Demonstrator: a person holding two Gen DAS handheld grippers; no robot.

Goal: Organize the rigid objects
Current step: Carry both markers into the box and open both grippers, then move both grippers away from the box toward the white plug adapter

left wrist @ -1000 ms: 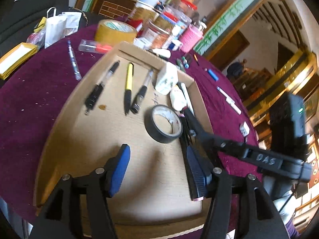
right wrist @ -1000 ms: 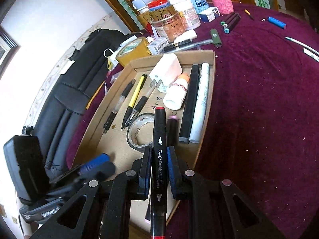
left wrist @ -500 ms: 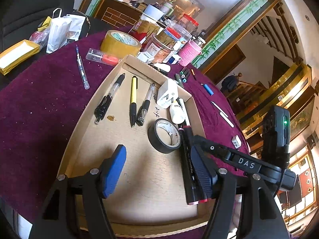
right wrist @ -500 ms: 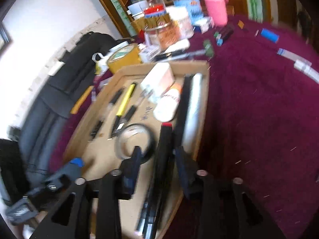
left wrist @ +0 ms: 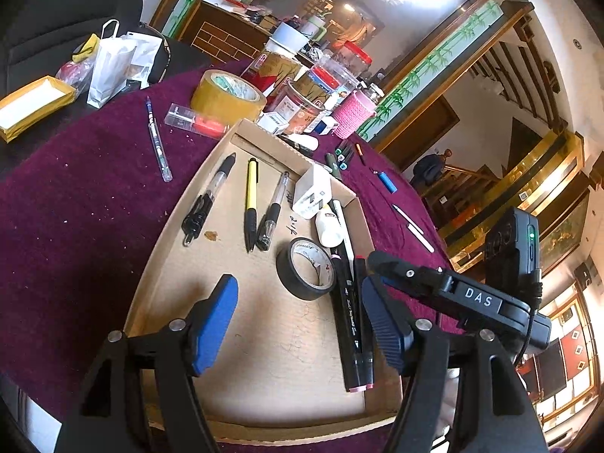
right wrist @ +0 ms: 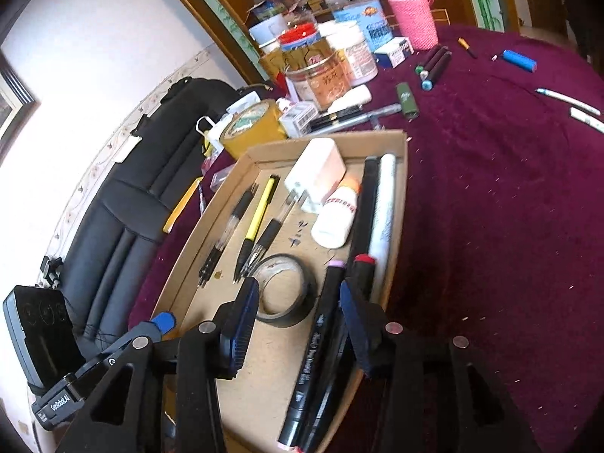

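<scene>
In the cardboard tray point(right wrist: 400, 173), two markers point(right wrist: 321, 343) are laid side by side along the right wall, so long things are kept together. The right gripper point(right wrist: 298, 324) is opening, pads clear of them; the left gripper point(left wrist: 298, 321) is spread and empty.

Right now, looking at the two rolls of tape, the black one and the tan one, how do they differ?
The black tape roll lies inside the cardboard tray, beside the markers; the tan tape roll sits on the purple cloth outside the tray's far end. The black roll is slim with a white core; the tan one is taller and looks bulkier, with green print inside. Both lie flat, hole upward.
</scene>
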